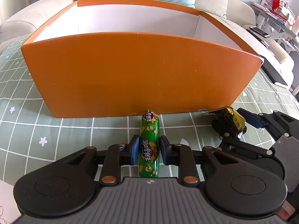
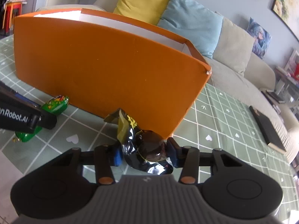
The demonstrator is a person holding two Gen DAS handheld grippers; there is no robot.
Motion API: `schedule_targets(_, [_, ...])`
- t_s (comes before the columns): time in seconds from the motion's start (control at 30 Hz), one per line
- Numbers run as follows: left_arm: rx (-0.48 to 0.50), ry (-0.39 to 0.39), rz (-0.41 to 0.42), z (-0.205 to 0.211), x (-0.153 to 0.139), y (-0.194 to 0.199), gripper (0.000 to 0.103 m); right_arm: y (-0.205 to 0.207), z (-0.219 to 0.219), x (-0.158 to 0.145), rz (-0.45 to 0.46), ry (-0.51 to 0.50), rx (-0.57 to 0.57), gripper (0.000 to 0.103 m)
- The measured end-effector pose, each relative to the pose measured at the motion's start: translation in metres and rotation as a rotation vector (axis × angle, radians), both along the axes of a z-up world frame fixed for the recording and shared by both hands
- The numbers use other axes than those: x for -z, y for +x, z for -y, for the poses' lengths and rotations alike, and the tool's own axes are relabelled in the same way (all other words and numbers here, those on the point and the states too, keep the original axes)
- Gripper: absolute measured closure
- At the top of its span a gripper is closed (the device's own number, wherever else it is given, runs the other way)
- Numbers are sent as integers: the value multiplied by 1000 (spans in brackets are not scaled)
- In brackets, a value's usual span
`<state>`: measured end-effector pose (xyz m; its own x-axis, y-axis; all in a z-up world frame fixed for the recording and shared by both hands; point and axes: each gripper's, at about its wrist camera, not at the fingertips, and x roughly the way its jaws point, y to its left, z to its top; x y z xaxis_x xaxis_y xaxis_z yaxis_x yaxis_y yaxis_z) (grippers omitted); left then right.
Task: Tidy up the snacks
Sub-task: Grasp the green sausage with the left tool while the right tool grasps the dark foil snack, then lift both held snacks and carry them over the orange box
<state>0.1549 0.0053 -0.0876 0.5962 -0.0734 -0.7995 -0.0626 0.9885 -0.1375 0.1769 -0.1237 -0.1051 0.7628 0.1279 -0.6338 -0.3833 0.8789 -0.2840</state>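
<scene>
Snacks: two items in view, both on the green checked tablecloth in front of the orange box's near wall.

Left to right. Left gripper: its blue-padded fingers sit on either side of the green sausage stick. The left pad looks pressed to the wrapper; a thin gap may remain at the right pad, so I cannot tell whether the grip is made. The stick lies lengthwise between the fingers, far tip touching or almost touching the base of the box wall.

Right of it, just beside: right gripper, closed on the black and yellow foil snack packet. Packet is crumpled between the pads, its yellow end pointing toward the box, near the box's right front corner. In the right wrist view the sausage stick shows at left, partly hidden by the left gripper's finger.

Box stands upright, white inside; contents hidden from both cameras. Sofa with yellow cushion and blue cushion behind.
</scene>
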Motion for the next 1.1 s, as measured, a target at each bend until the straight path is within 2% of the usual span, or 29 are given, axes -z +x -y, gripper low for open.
schedule_targets(0.07, [1,-1,0,0,0,0,75,3,2,0,-11,4,32,71])
schedule_targets(0.37, [21,8,0,0,0,-3,78,-11,-8,-3,-47,12,-6,72])
schedule_targets(0.77, [26,-1,8,-22,-1,-45,79,-53,-15,-19,-159,104,-54,72])
schedule_targets(0.97, [15,-23,38,-34,-16,-63,79,-72,-9,-30,-214,140,-56,72])
schedule_targets(1.1, [6,-53,81,-39,-37,-71,79,-82,-9,-45,-193,146,-70,72])
